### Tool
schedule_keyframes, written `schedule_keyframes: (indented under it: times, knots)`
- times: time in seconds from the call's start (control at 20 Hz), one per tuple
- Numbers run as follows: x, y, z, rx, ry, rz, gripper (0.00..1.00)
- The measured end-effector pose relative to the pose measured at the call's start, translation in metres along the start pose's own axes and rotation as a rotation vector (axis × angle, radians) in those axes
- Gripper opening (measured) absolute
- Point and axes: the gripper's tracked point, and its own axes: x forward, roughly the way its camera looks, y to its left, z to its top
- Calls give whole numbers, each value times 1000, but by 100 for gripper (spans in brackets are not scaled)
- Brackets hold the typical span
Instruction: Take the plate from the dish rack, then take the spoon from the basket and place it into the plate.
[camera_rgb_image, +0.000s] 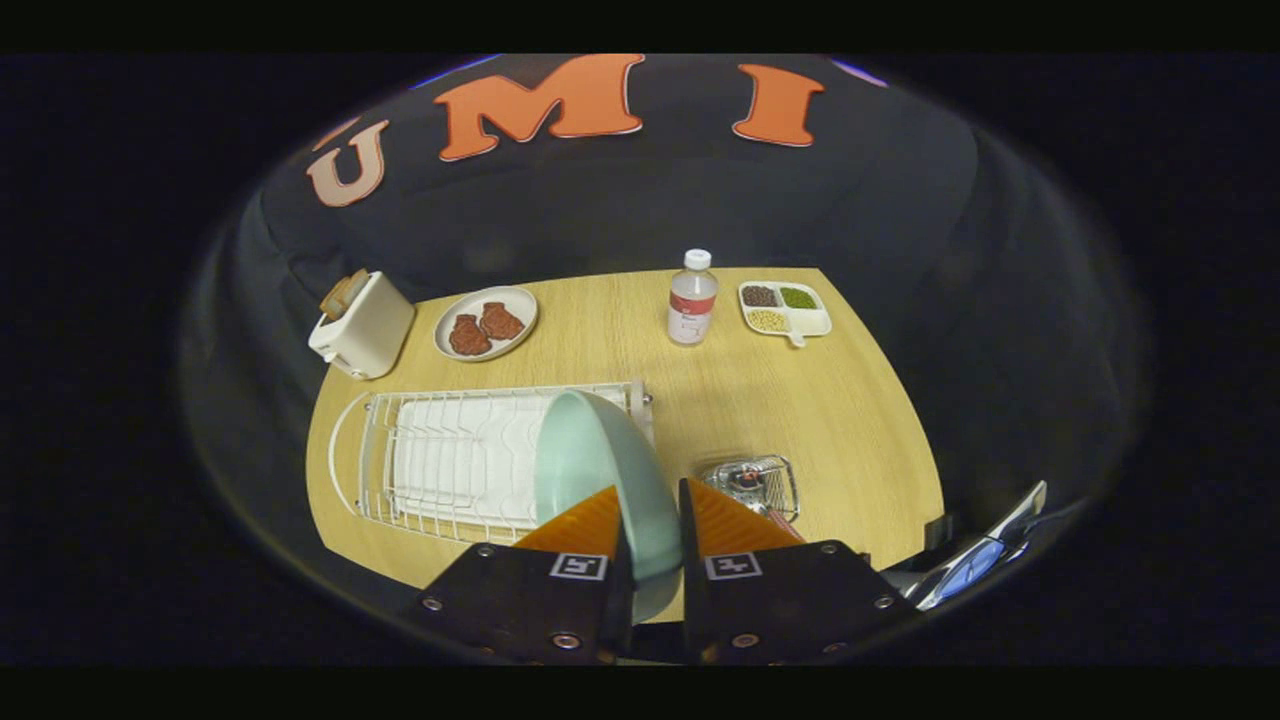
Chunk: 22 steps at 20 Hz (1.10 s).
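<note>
Clamped between the two fingers of the gripper (655, 520), a pale green round plate (600, 470) stood on edge, pinched at its rim and raised above the white wire dish rack (450, 460), evidently lifted clear of its slots. Just right of the fingers sat a small wire basket (757, 485); whether it held the spoon was hard to tell. On the far side of the wooden table (800, 400) stood a white toaster (362, 325), a plate of brown biscuits (486, 322), a clear plastic bottle (692, 300) and a divided white tray of beans (783, 308).
</note>
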Motion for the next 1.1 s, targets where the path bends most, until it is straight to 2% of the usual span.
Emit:
schedule_keyframes:
  times: [0.2,0.7,1.1]
  knots:
    - [-6,-17,-21,28,19,34,21]
    - [4,-42,-114,132,137,201,21]
    - [22,-47,-167,249,189,349,21]
